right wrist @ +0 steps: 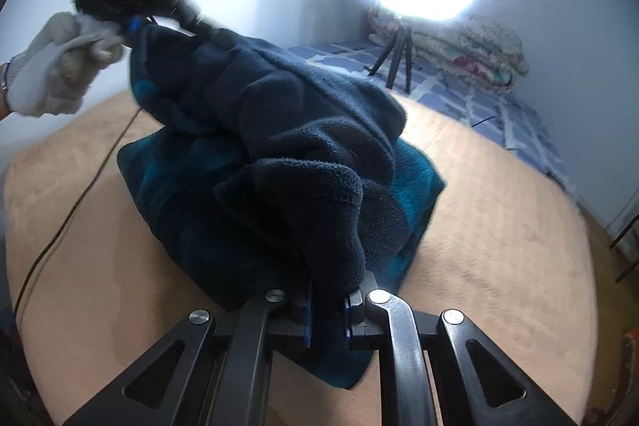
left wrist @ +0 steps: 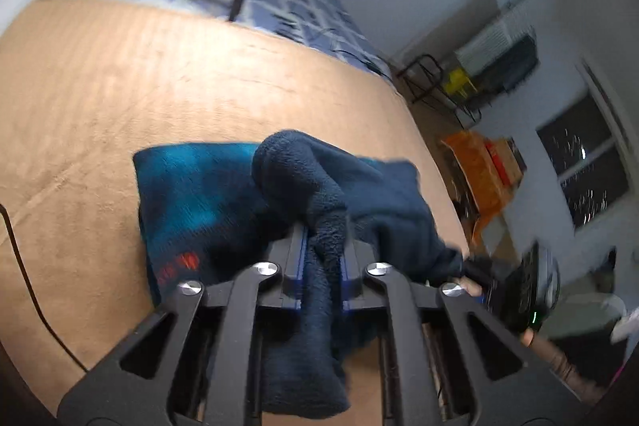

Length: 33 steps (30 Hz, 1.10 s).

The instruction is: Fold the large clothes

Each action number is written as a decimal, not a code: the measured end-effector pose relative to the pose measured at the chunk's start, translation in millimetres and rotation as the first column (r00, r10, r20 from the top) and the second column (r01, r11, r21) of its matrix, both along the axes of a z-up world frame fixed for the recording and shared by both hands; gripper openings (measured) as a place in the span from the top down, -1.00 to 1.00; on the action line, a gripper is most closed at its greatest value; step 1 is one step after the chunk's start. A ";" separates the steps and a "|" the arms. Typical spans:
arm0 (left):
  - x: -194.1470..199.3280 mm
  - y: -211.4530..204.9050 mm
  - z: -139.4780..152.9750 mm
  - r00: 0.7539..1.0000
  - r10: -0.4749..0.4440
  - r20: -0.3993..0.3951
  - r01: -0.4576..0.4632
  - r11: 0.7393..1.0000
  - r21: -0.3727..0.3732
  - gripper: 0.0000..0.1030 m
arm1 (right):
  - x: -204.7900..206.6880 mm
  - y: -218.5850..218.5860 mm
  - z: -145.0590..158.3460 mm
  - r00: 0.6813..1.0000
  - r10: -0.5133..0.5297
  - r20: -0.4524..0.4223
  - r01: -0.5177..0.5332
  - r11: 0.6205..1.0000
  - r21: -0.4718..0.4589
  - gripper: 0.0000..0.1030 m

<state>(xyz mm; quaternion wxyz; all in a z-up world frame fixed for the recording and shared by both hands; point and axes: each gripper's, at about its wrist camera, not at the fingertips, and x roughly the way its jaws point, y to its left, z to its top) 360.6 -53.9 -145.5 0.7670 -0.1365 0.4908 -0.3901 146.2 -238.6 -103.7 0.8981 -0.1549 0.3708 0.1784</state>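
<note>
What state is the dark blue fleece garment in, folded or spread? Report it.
Partly folded: dark blue fleece garment lies doubled on the tan surface, its upper layer lifted, bunched.

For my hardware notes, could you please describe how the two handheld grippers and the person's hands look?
Both the left gripper and the right gripper have black linkage arms with silver round bolts and blue finger pads. The left hand wears a white knitted glove. A thin black cable trails below.

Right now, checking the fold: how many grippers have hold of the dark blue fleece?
2: the left gripper pinches a bunched fold at one end, the right gripper another at the near end of the fleece.
</note>
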 end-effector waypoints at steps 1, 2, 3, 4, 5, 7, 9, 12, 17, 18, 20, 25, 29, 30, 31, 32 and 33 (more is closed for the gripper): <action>-13.2 -0.8 6.9 0.999 -0.016 0.030 0.016 1.000 0.006 0.80 | -3.6 -2.8 3.6 1.000 -0.010 0.007 0.010 1.000 0.000 0.83; -28.9 0.6 11.8 0.998 -0.036 0.059 0.035 0.999 0.016 0.80 | -7.4 -6.2 7.4 1.000 -0.022 0.014 0.022 1.000 0.005 0.82; -43.7 3.4 15.3 0.995 -0.052 0.083 0.050 0.998 0.028 0.80 | -10.6 -9.1 10.3 0.999 -0.033 0.021 0.033 0.999 0.008 0.81; -58.7 4.1 17.8 0.992 -0.063 0.105 0.059 0.997 0.042 0.80 | -15.1 -13.5 13.7 0.998 -0.051 0.026 0.050 0.999 0.013 0.81; -74.6 7.1 18.4 0.989 -0.078 0.124 0.072 0.996 0.051 0.80 | -20.1 -19.3 17.0 0.998 -0.063 0.018 0.063 0.997 0.034 0.78; -102.8 9.8 17.1 0.983 -0.106 0.149 0.094 0.992 0.085 0.80 | -30.2 -30.7 22.7 0.996 -0.086 -0.009 0.086 0.992 0.090 0.59; -131.6 10.4 9.6 0.974 -0.141 0.177 0.117 0.983 0.142 0.80 | -45.8 -45.5 28.7 0.992 -0.121 -0.031 0.124 0.979 0.162 0.42; -152.0 7.4 -2.7 0.968 -0.174 0.184 0.136 0.970 0.201 0.81 | -60.3 -65.5 36.7 0.981 -0.182 -0.066 0.193 0.943 0.272 0.23; -156.9 9.1 -7.5 0.968 -0.160 0.194 0.119 0.971 0.206 0.80 | -31.7 -88.4 55.7 0.959 -0.251 -0.134 0.285 0.823 0.491 -0.16; -157.4 8.5 -7.5 0.967 -0.163 0.198 0.121 0.970 0.211 0.80 | -23.2 -90.8 59.0 0.955 -0.258 -0.145 0.295 0.794 0.531 -0.16; -158.4 8.0 -7.4 0.966 -0.166 0.200 0.122 0.968 0.219 0.80 | 3.9 -90.1 68.7 0.952 -0.266 -0.149 0.302 0.747 0.593 -0.16; -156.2 12.6 -2.6 0.970 -0.143 0.199 0.102 0.974 0.202 0.80 | 81.3 -74.4 56.0 0.950 -0.133 -0.284 0.296 0.673 0.677 -0.35; -157.2 17.7 2.7 0.970 -0.134 0.201 0.094 0.976 0.197 0.80 | 99.3 -52.3 34.9 0.932 -0.027 -0.362 0.286 0.669 0.686 -0.35; -156.1 18.9 4.3 0.971 -0.130 0.200 0.091 0.977 0.194 0.80 | 96.8 -47.8 34.9 0.937 -0.024 -0.347 0.268 0.687 0.676 -0.13; -159.2 21.7 6.3 0.971 -0.127 0.201 0.088 0.978 0.190 0.80 | 90.8 -40.6 37.1 0.947 -0.024 -0.320 0.237 0.724 0.647 0.19; -159.8 24.1 9.6 0.971 -0.124 0.204 0.086 0.979 0.185 0.80 | 84.4 -31.8 38.2 0.948 0.000 -0.317 0.205 0.764 0.611 0.76; -161.9 27.6 12.6 0.970 -0.124 0.209 0.086 0.980 0.181 0.80 | 78.7 -27.1 38.8 0.947 0.009 -0.320 0.191 0.786 0.588 0.78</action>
